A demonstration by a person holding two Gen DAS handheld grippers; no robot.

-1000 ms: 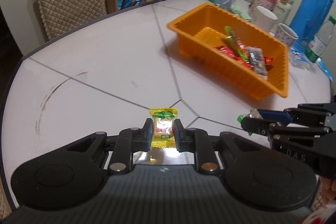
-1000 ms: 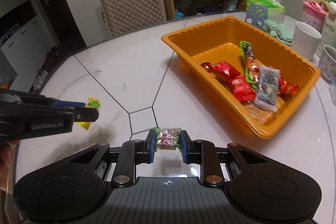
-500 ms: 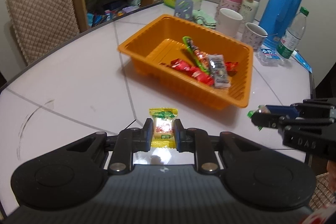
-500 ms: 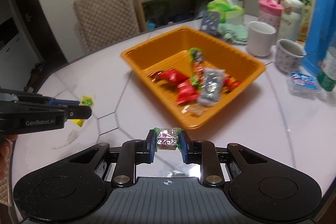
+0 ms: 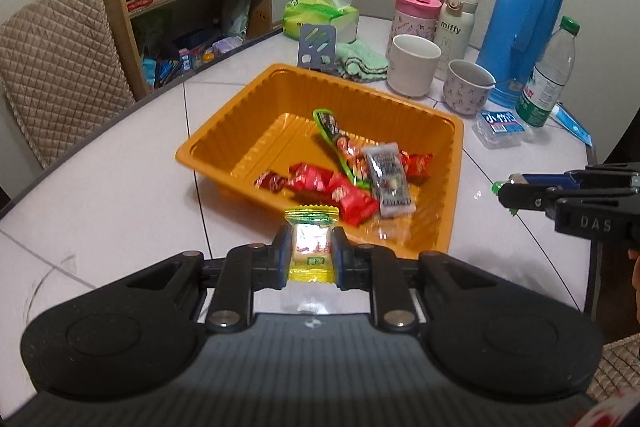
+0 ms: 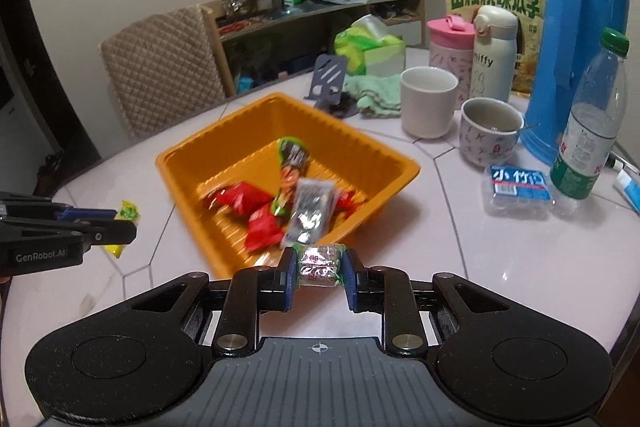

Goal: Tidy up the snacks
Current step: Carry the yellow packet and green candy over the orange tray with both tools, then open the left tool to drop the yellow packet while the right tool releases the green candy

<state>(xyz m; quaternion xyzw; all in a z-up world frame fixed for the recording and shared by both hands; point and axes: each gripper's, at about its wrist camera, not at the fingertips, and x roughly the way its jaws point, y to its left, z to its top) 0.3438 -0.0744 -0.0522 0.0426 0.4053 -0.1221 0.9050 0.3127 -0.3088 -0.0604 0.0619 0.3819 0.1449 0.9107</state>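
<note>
Yellow crinkly film sits pinched in my left gripper [image 5: 310,253]: a small yellow-wrapped snack [image 5: 311,245], clamped across its padded middle with the crimped ends free above and below the jaws. My right gripper [image 6: 319,273] is closed on a clear-wrapped candy [image 6: 319,264] with green twisted ends, taken the same way, across the body. Both pieces look light and a bit slick, so I judge a grip on the firm centre safer than one on the flimsy sealed edges, which would fold or slide out. Neither should need much squeeze; the contents could crush.

Just ahead of both grippers lies the orange tray [image 5: 224,131], its near wall close beyond my fingertips. Inside it, several red packets [image 5: 338,189], a long green-edged stick [image 5: 340,147] and a clear sachet [image 5: 390,177] lie loosely heaped toward the side nearer my right gripper.

Farther off, beyond the tray, stand a white mug [image 6: 429,101] and a blue thermos [image 6: 580,39].
</note>
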